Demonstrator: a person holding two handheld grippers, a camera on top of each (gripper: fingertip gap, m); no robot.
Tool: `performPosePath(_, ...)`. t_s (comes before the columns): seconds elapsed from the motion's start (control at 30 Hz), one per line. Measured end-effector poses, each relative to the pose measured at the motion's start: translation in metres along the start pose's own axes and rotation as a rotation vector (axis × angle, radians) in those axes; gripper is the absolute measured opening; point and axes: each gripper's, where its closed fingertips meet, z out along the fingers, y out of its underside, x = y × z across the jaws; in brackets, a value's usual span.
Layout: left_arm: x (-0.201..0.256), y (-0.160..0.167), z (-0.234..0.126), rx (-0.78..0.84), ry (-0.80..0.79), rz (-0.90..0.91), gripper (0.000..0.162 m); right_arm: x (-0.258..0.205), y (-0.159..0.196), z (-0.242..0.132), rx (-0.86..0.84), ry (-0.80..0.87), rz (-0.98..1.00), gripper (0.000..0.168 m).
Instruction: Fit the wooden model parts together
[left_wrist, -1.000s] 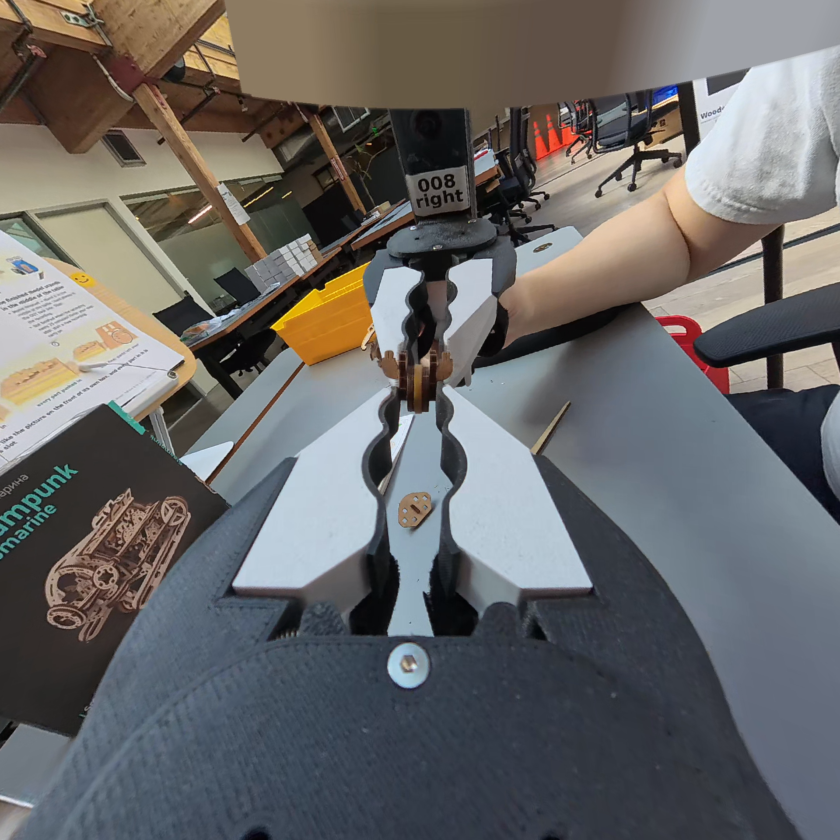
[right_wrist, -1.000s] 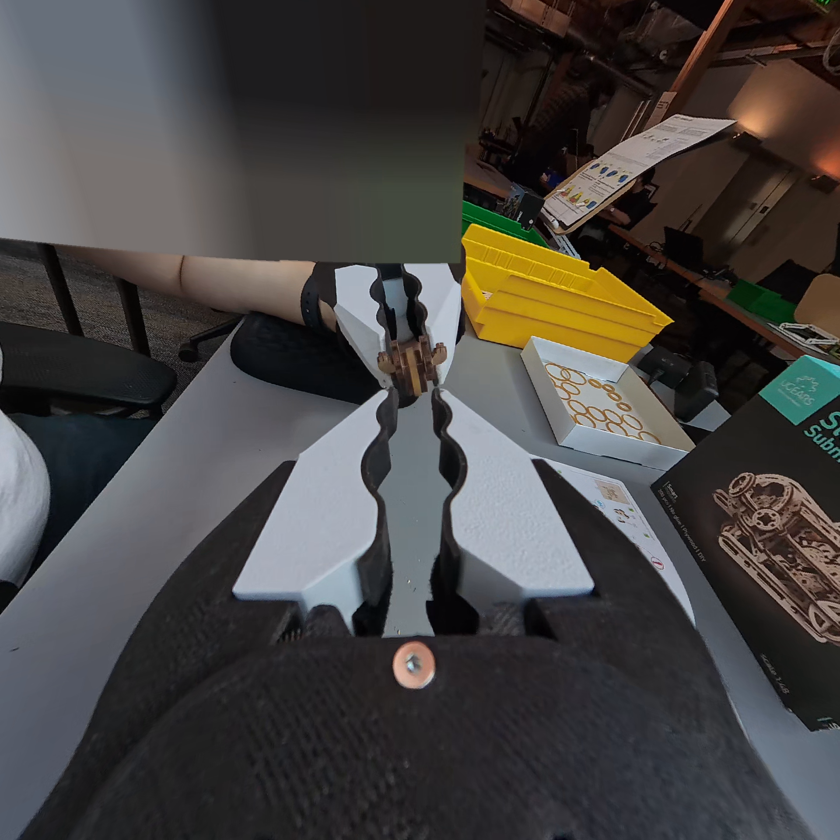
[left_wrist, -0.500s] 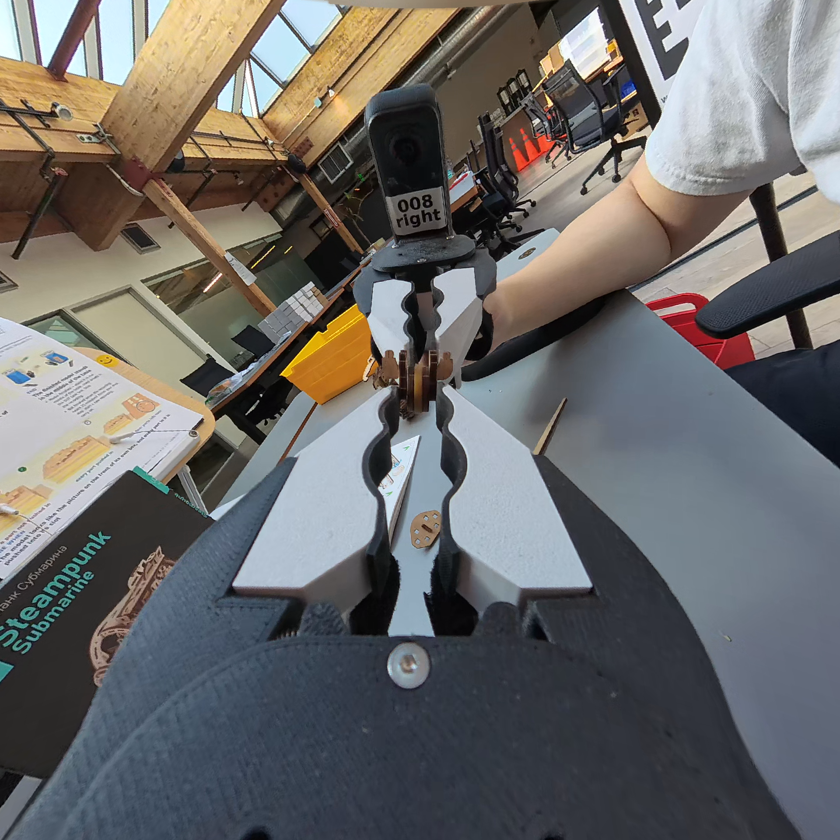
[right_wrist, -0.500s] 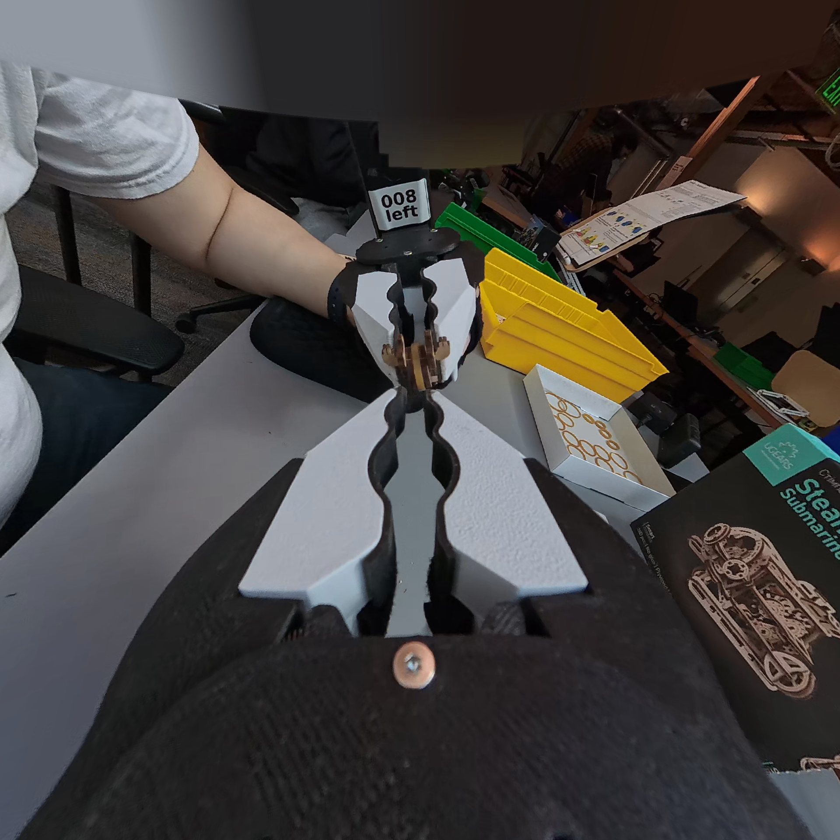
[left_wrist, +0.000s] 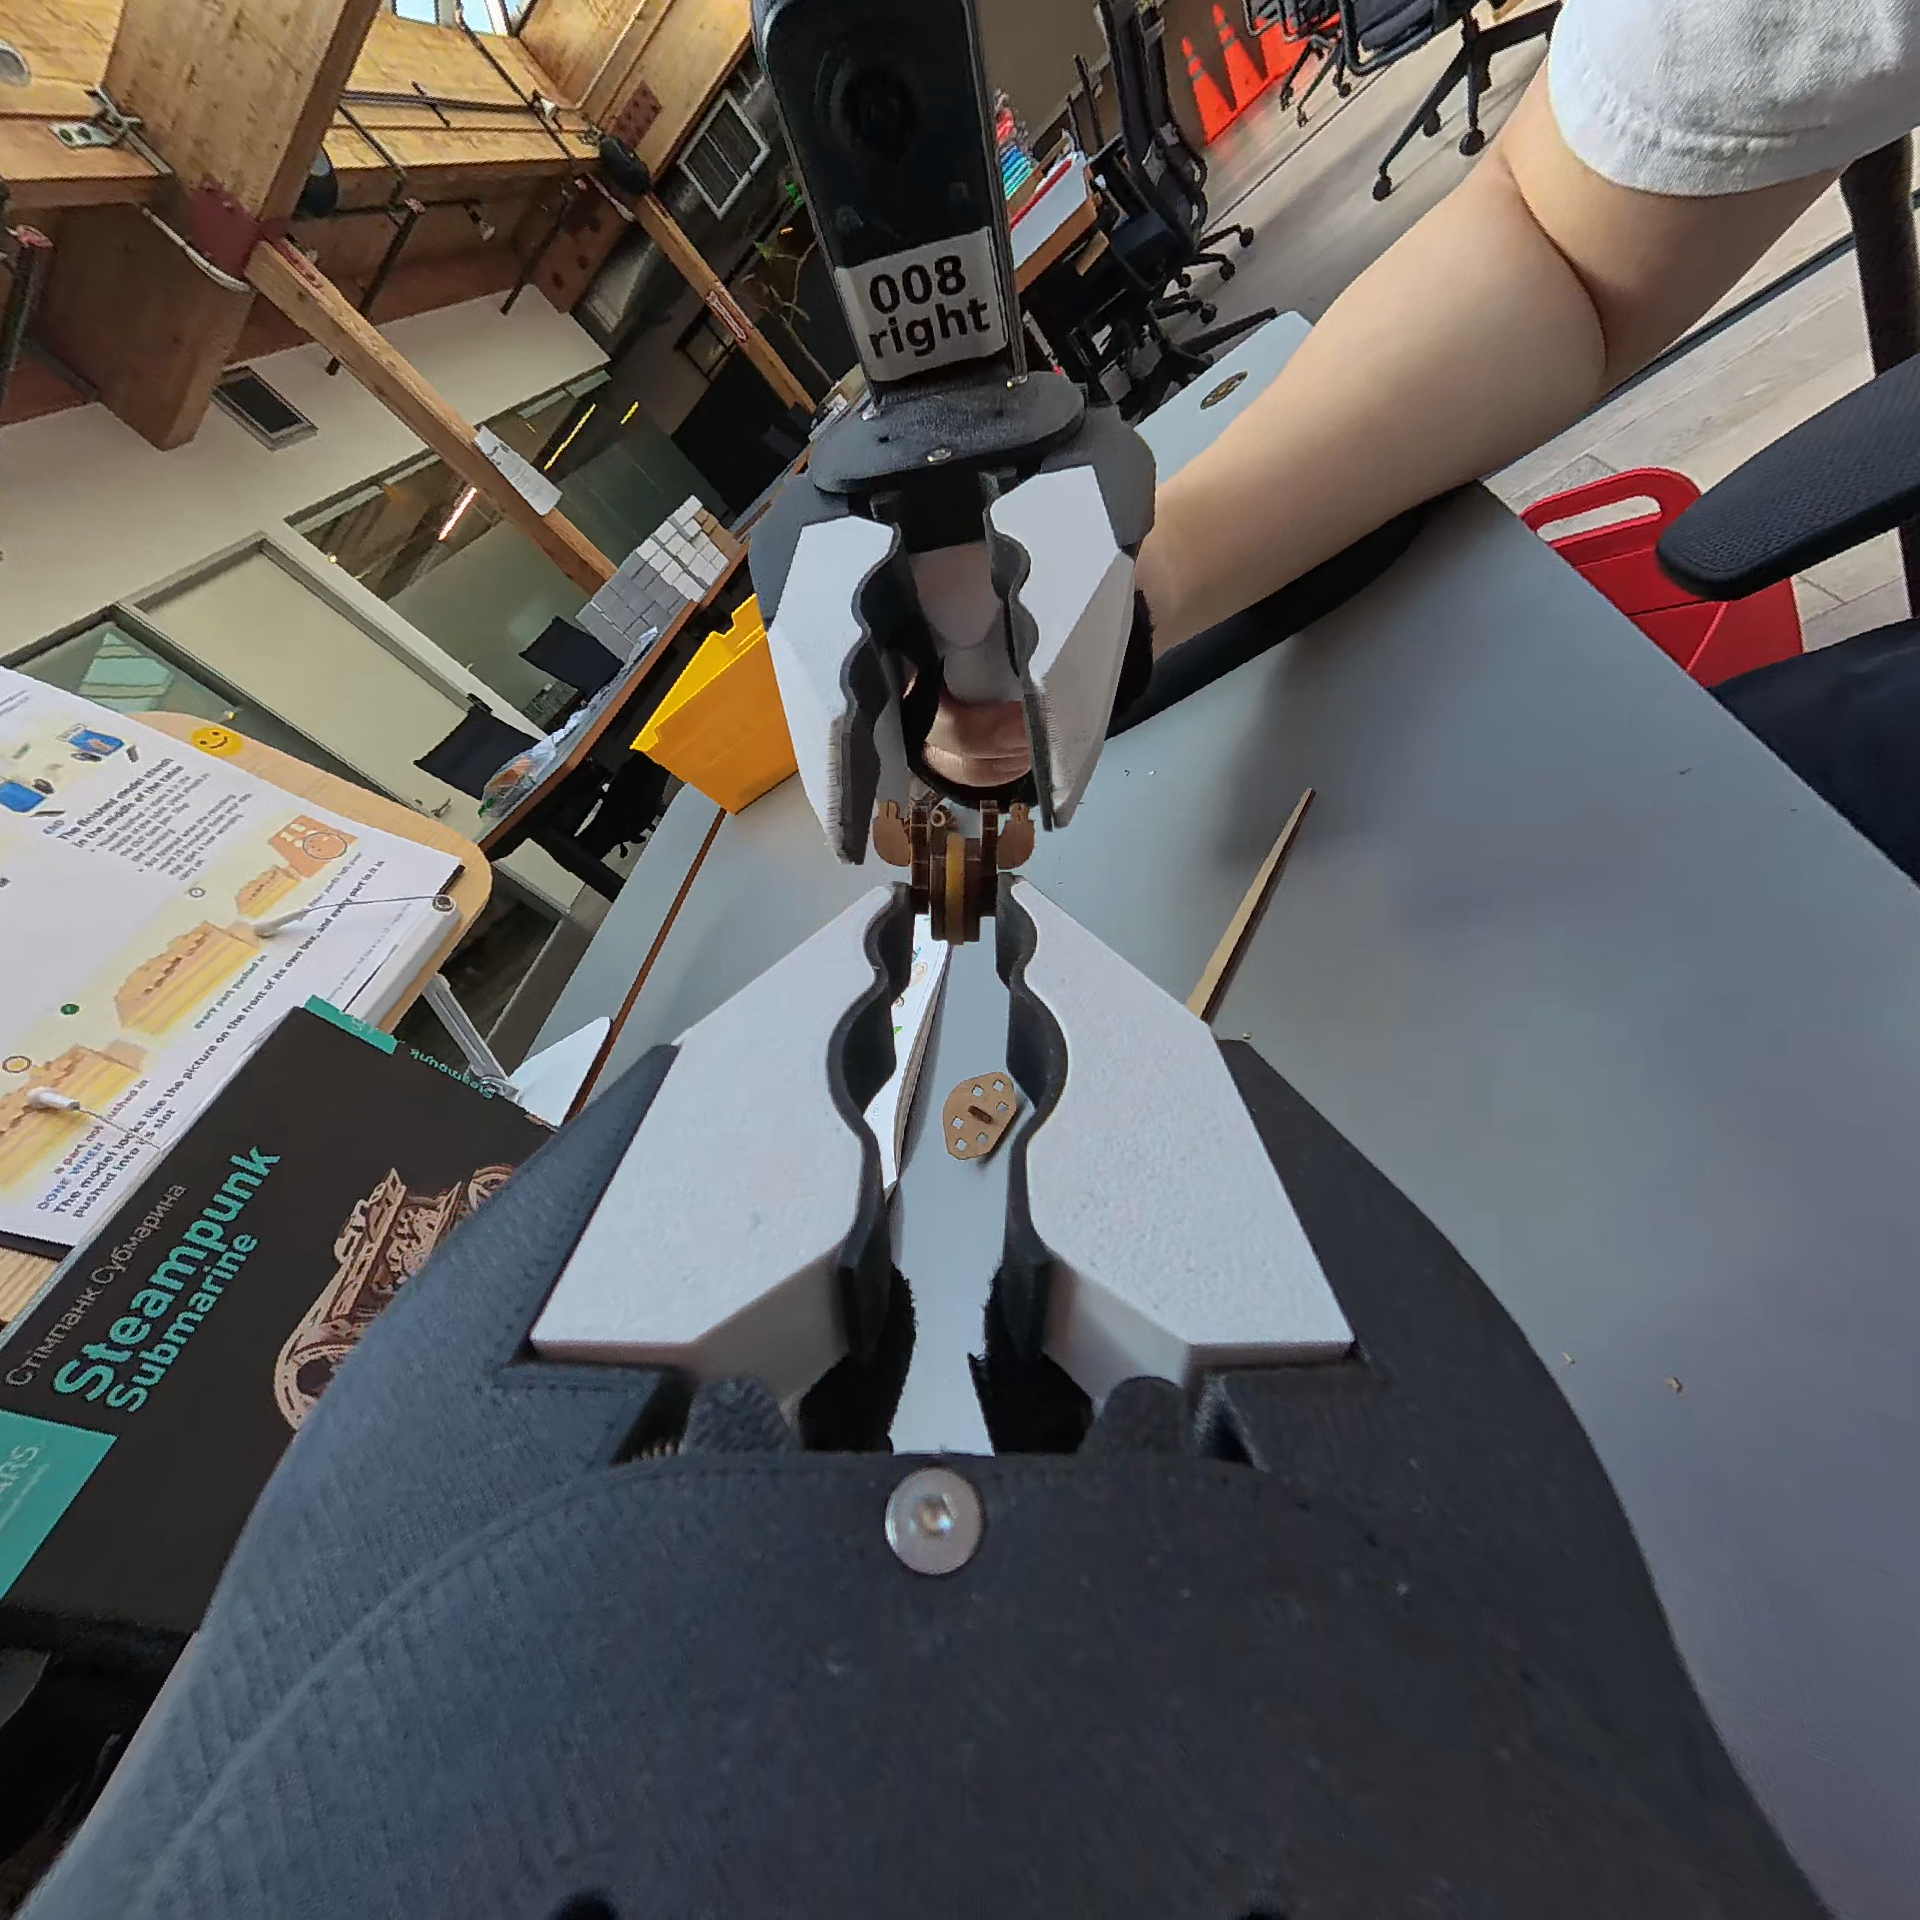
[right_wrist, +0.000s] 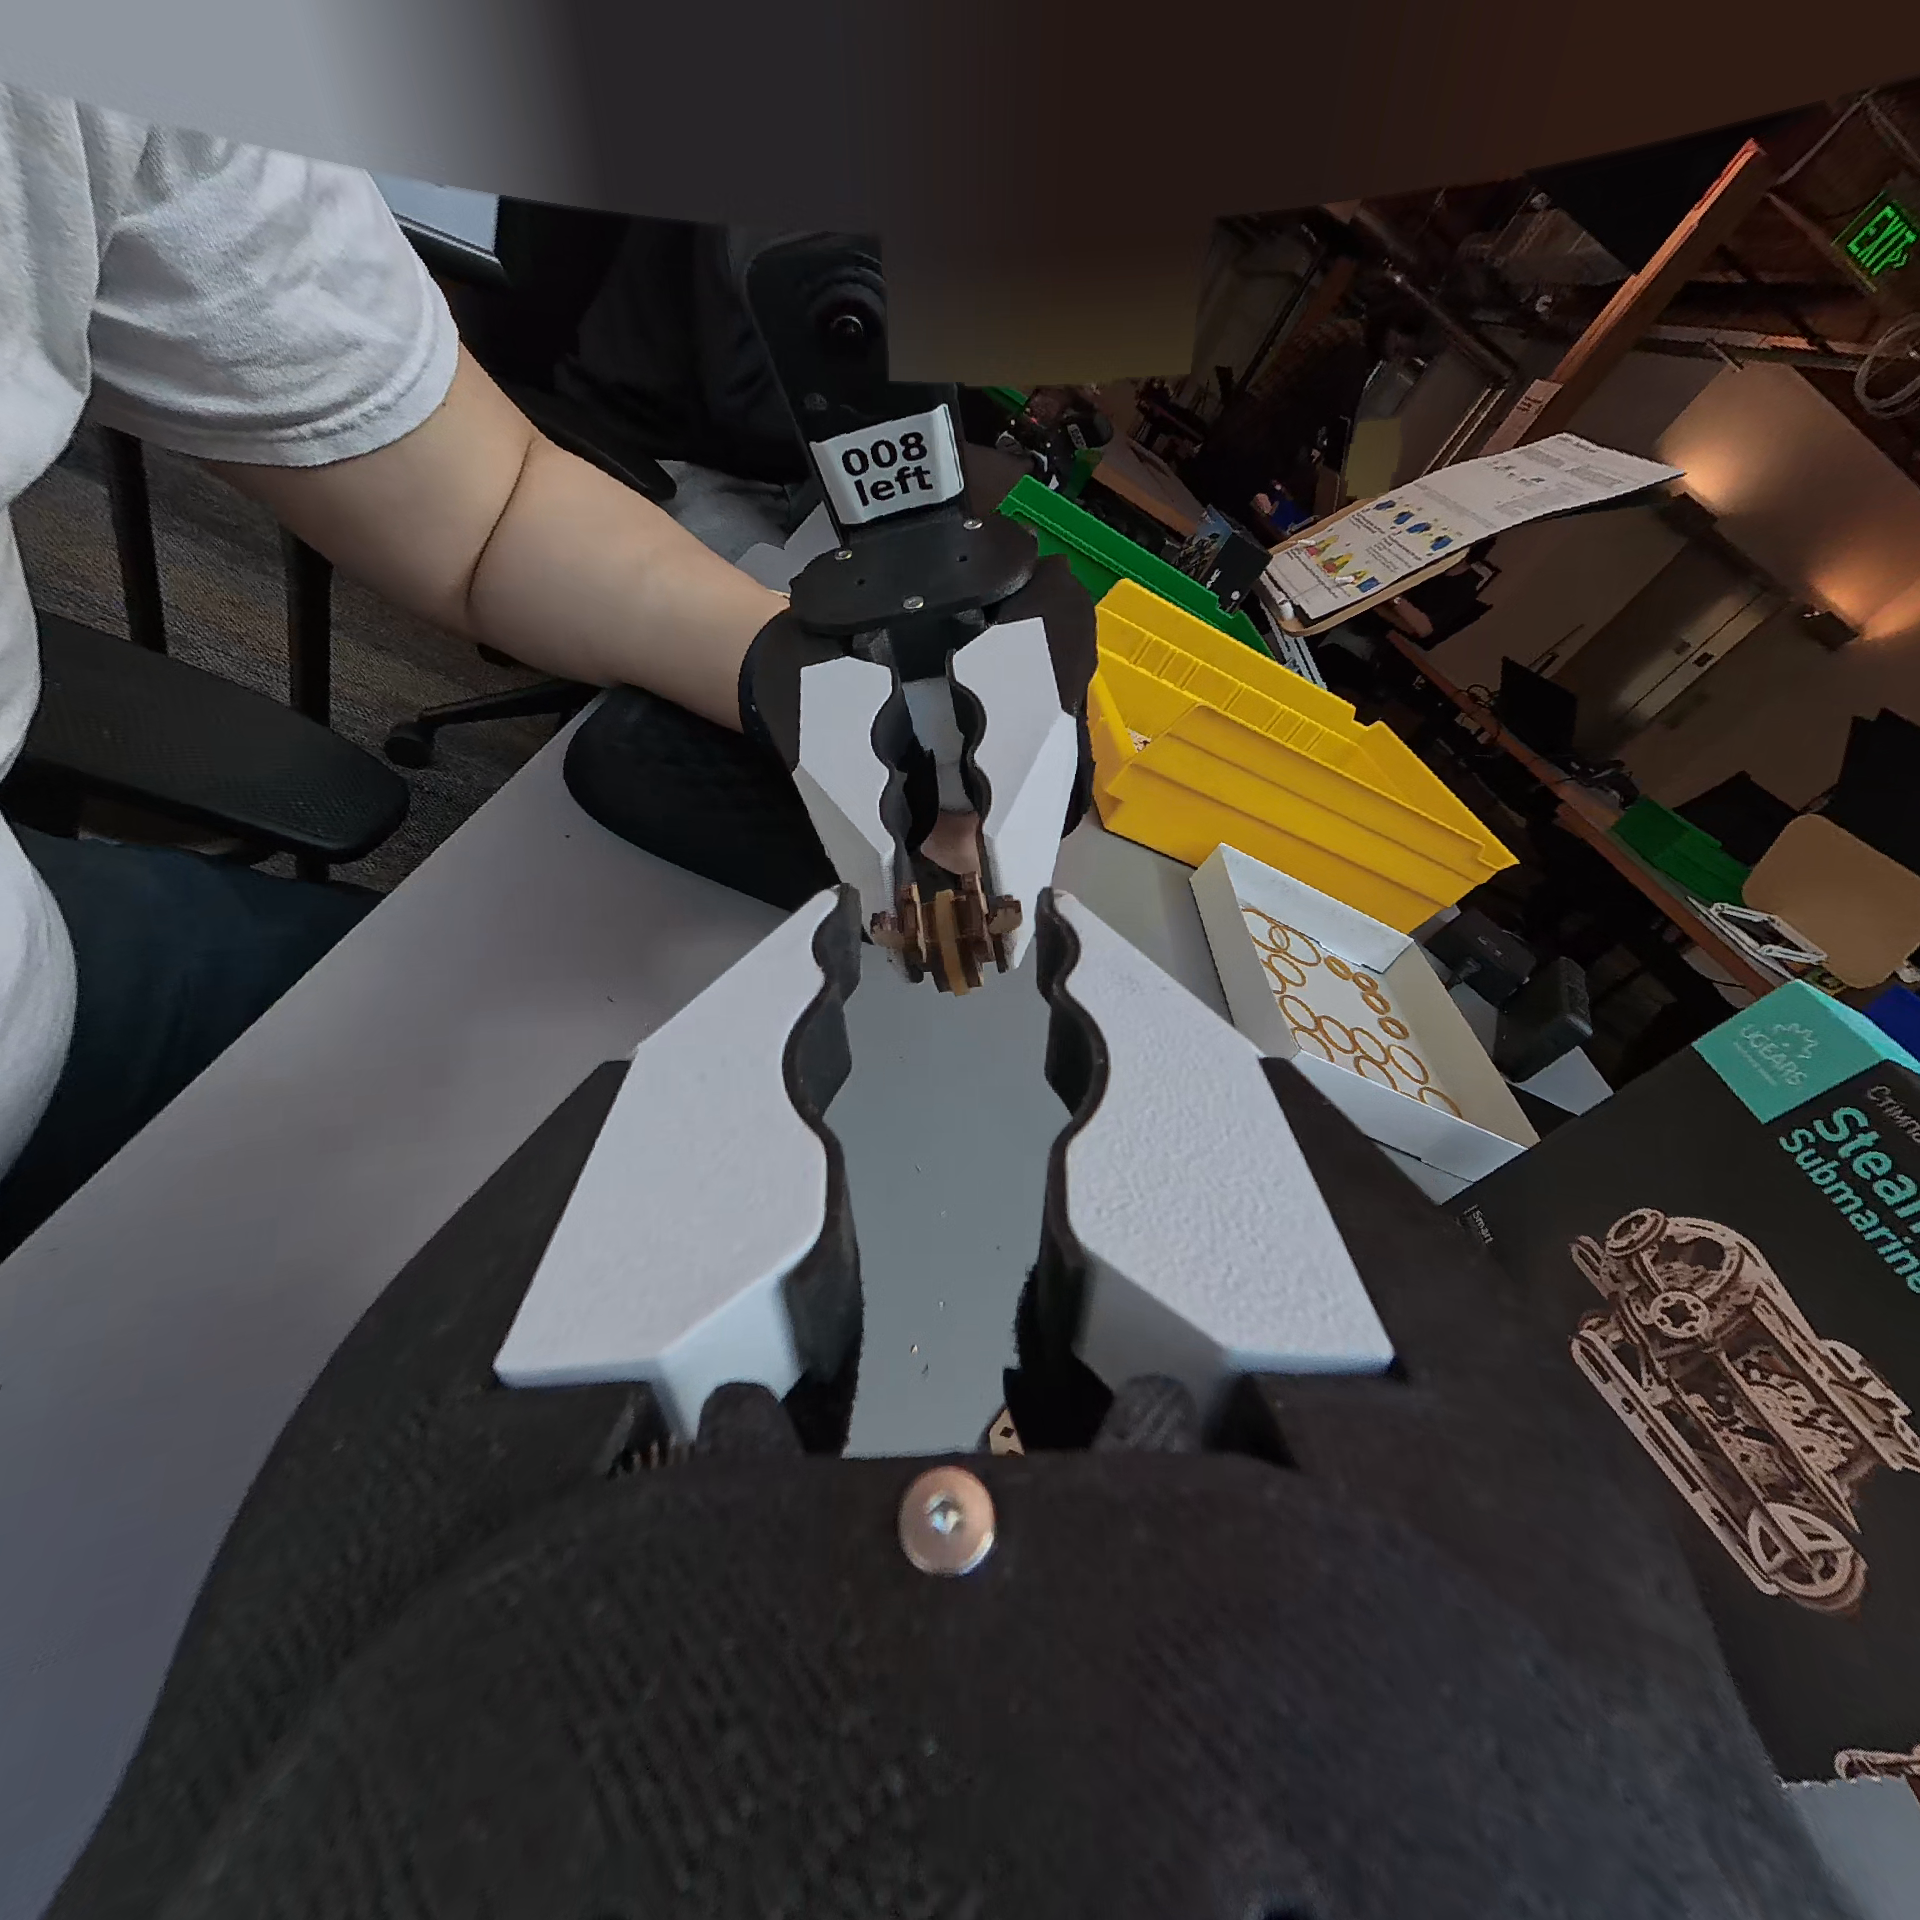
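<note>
While you look along the left wrist view, a printed instruction sheet (left_wrist: 156, 914) on a stand sits far out at nine o'clock, and a black model box (left_wrist: 208, 1299) lies on the grey table (left_wrist: 1455, 1143) at about eight o'clock. Your left gripper (left_wrist: 951, 914) points to twelve o'clock, with its jaws pinching the wooden assembly (left_wrist: 951, 878), a small stack of discs with eared side pieces, held up in the air above the table. Straight across, at twelve o'clock from the assembly, your right gripper (left_wrist: 951, 821) faces it tip to tip. Its jaws are spread, one tip on each side of the assembly's ears, and whether they touch the wood cannot be told. Below your left fingers, at six o'clock from the assembly, a loose flat wooden piece (left_wrist: 977, 1117) with small holes lies on the table. A thin wooden stick (left_wrist: 1247, 914) lies at three o'clock, well apart. In the right wrist view the assembly (right_wrist: 940, 935) sits between the tips of the left gripper (right_wrist: 940, 894), while the right gripper (right_wrist: 943, 920) stands parted around it. A yellow bin (right_wrist: 1299, 758) is at two o'clock, and a white tray of wooden rings (right_wrist: 1340, 1008) is at three o'clock, near the black box (right_wrist: 1714, 1299).
</note>
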Motion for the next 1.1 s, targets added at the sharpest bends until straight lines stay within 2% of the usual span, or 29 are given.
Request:
performPosePath(0.03, 0.0, 0.002, 0.0, -0.011, 0.0, 0.002, 0.014, 0.0, 0.001, 0.0, -0.002, -0.002, 0.001, 0.028)
performPosePath(0.27, 0.0, 0.009, 0.0, -0.051, 0.004, -0.013, 0.014, 0.002, 0.008, 0.003, -0.023, 0.005, 0.012, 0.027)
performPosePath(0.4, -0.007, 0.03, -0.001, -0.145, -0.024, -0.013, 0.014, 0.022, 0.016, -0.011, -0.054, 0.025, 0.091, 0.039)
performPosePath(0.5, -0.017, 0.065, -0.004, -0.32, -0.069, 0.013, 0.013, 0.051, 0.064, -0.029, -0.233, 0.085, 0.316, 0.038)
performPosePath(0.6, -0.016, 0.087, -0.005, -0.436, -0.065, 0.017, 0.013, 0.048, 0.102, -0.034, -0.357, 0.057, 0.427, 0.032)
performPosePath(0.77, -0.009, 0.104, -0.005, -0.548, -0.038, 0.052, 0.014, 0.033, 0.091, -0.014, -0.332, 0.021, 0.267, 0.036)
performPosePath(0.9, -0.002, 0.108, -0.003, -0.579, -0.008, 0.068, 0.014, 0.027, 0.095, -0.001, -0.383, 0.04, 0.121, 0.041)
performPosePath(1.0, 0.001, 0.113, -0.003, -0.609, 0.006, 0.076, 0.014, 0.026, 0.104, -0.001, -0.404, 0.028, 0.174, 0.038)
performPosePath(1.1, 0.004, 0.116, -0.003, -0.63, 0.026, 0.065, 0.014, 0.028, 0.105, -0.001, -0.376, 0.027, 0.269, 0.029)
